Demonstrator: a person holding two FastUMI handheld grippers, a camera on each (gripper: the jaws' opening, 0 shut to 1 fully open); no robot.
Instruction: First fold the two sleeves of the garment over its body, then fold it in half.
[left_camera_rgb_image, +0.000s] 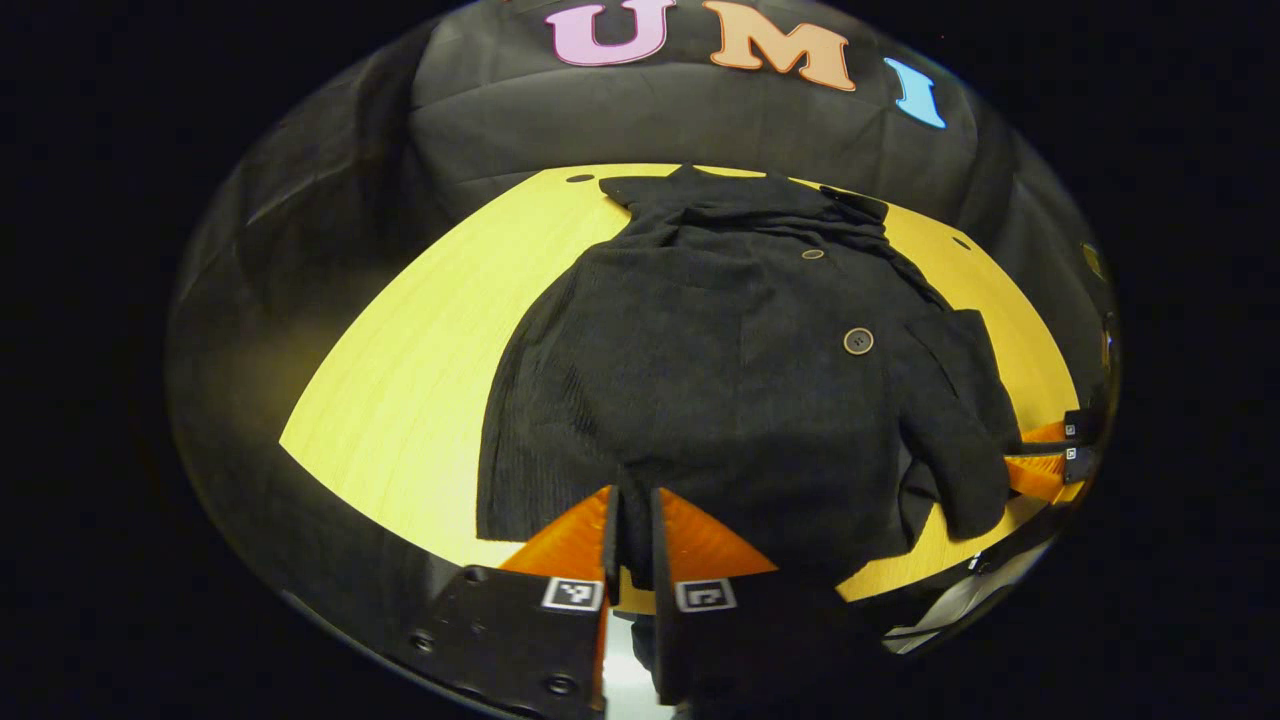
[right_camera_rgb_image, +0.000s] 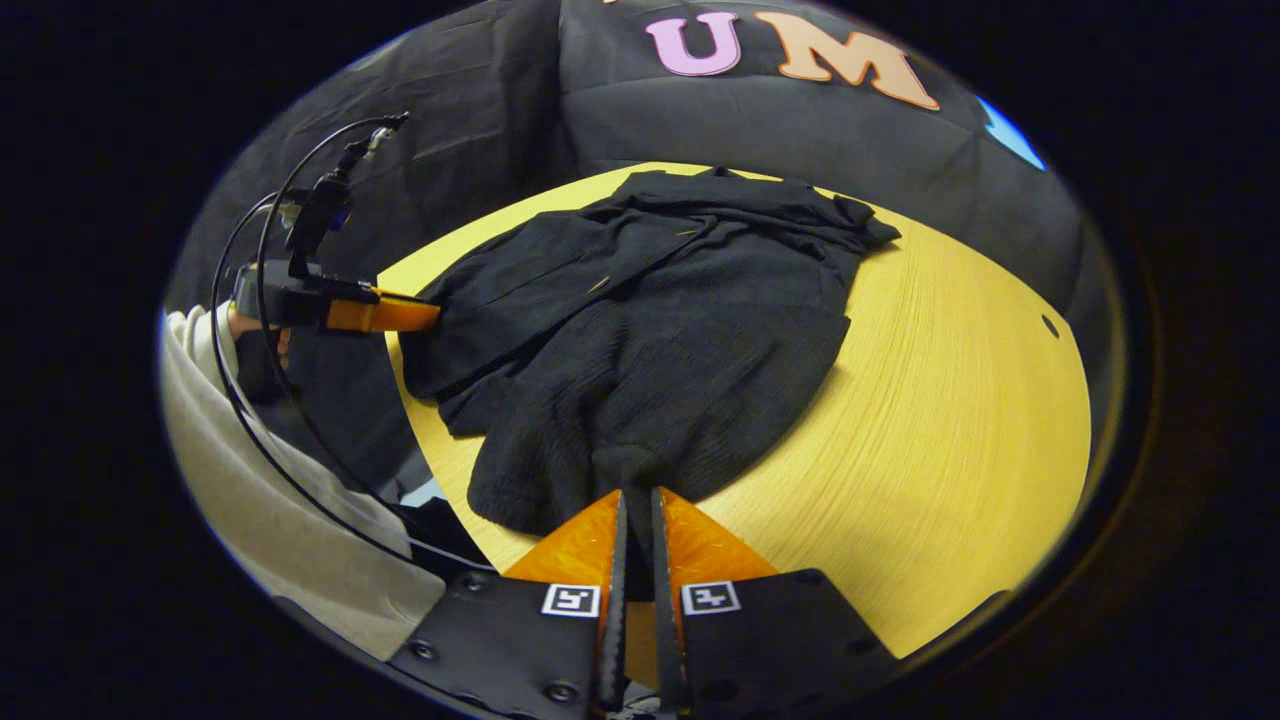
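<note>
A black ribbed garment (left_camera_rgb_image: 720, 380) with round buttons lies spread on the yellow wooden table (left_camera_rgb_image: 420, 380), collar at the far side. One sleeve (left_camera_rgb_image: 960, 420) lies folded along its right side in the left gripper view. My left gripper (left_camera_rgb_image: 632, 500) is at the near hem, jaws nearly together with black fabric between them. In the right gripper view the garment (right_camera_rgb_image: 650, 350) looks rumpled, and my right gripper (right_camera_rgb_image: 636, 500) is closed on its near edge. The left gripper (right_camera_rgb_image: 385, 315) also shows at the garment's left edge, the right gripper (left_camera_rgb_image: 1050, 455) beside the folded sleeve.
A person's hand and light sleeve (right_camera_rgb_image: 260, 470) hold the left gripper, with a black cable (right_camera_rgb_image: 250, 280) looping above it. Bare table (right_camera_rgb_image: 950, 420) stretches to the right of the garment. The black cloth wall (left_camera_rgb_image: 700, 130) stands behind the table.
</note>
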